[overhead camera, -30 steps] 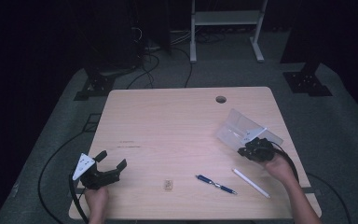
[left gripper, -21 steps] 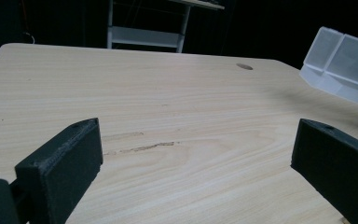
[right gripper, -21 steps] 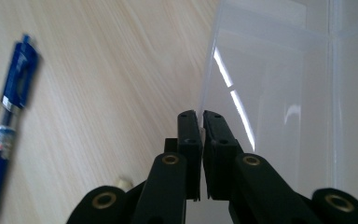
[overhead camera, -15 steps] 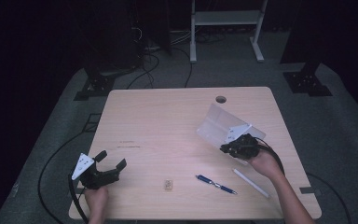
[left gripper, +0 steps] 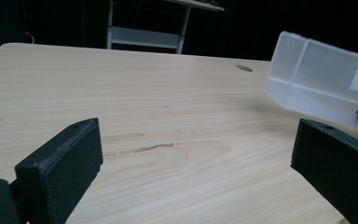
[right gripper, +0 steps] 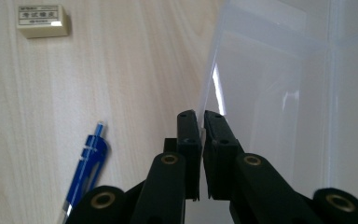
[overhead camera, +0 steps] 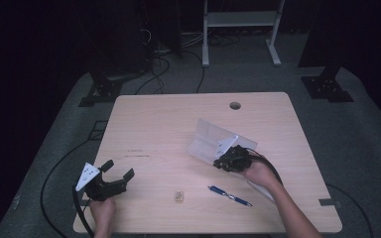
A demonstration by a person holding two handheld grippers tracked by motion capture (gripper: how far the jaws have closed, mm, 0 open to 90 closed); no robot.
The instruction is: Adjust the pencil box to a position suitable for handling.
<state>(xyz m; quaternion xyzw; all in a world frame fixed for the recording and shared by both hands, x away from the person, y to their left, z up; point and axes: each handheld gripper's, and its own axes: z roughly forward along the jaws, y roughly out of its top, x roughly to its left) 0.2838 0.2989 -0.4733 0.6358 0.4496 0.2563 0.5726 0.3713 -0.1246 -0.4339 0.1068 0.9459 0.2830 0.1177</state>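
Right gripper (right gripper: pixel 201 116) pinches the clear box (right gripper: pixel 279 93) wall edge; left gripper (overhead camera: pixel 115 171) gapes.

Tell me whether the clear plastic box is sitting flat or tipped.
Tipped. The right gripper has its fingers shut on one wall of the clear plastic box, and the box stands tilted over the table.

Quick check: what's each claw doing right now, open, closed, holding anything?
Left claw: open, holding nothing, low over the table.
Right claw: closed on the wall of the clear plastic box, which is tilted.
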